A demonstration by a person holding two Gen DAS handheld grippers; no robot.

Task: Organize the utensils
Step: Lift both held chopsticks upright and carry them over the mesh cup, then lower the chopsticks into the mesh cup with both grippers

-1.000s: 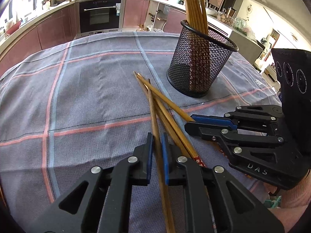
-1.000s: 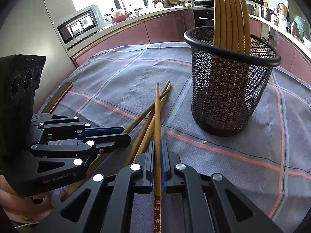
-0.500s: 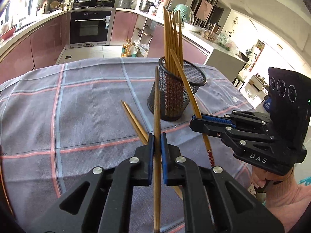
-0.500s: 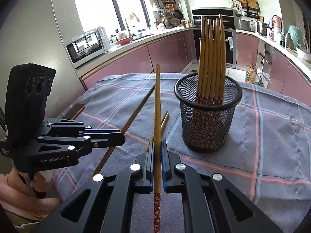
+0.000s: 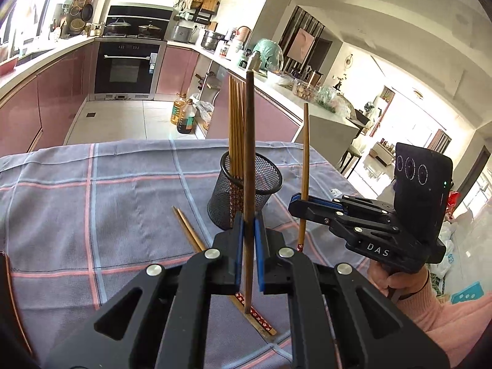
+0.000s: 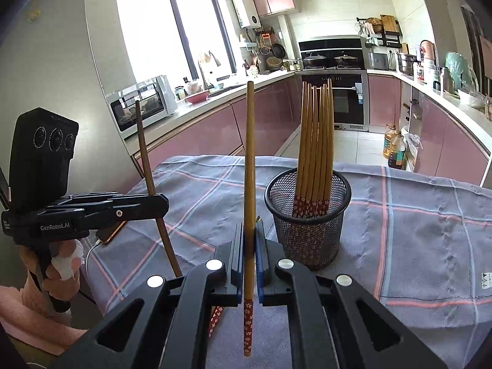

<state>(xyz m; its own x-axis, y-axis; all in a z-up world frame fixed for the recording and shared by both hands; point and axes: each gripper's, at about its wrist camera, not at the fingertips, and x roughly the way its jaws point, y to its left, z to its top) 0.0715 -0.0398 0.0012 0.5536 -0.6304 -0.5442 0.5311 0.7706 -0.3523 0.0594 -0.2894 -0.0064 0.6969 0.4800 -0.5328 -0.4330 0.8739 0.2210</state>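
Both claws, left [image 5: 248, 240] and right [image 6: 249, 246], each clenched on brown wooden chopstick [image 5: 248, 153], now lifted off worktop; black mesh holder [image 6: 307, 215] next.

The mesh holder [image 6: 307, 215] stands on the tablecloth [image 6: 415, 230], with a bundle of chopsticks [image 6: 316, 141] upright in it. In the right wrist view, one chopstick [image 6: 249, 184] stands upright just left of the holder, and a second chopstick [image 6: 150, 184] further left. A phone [image 6: 107, 233] lies left of the holder, at the cloth's edge. In the left wrist view, two chopsticks [image 5: 189, 230] lie on the cloth before the holder.
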